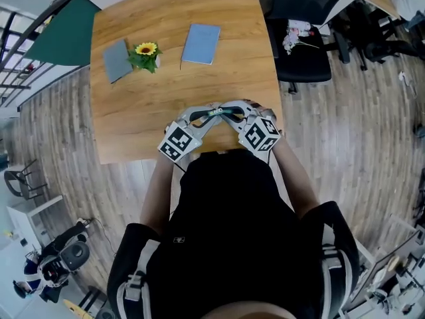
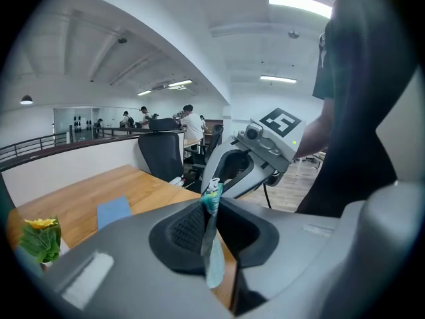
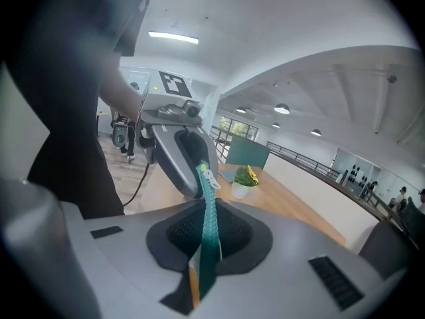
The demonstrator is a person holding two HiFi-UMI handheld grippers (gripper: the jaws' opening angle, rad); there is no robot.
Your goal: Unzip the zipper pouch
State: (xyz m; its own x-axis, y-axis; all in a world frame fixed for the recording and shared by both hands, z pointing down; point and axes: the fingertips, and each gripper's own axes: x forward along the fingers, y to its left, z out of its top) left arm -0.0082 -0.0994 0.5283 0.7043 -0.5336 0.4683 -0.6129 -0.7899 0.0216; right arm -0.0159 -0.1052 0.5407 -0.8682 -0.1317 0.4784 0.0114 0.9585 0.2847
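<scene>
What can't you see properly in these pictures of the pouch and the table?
- The zipper pouch: in the head view it is tiny and mostly covered by the left hand-held gripper and right hand-held gripper. Both gripper views show it only edge-on.
- How far its zipper is open: no view shows it.
- The cover of the blue booklet: too small to read in the head view.

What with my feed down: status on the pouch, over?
Left hand-held gripper shut on zipper pouch. Right hand-held gripper shut on it too. Nothing in the way.
</scene>
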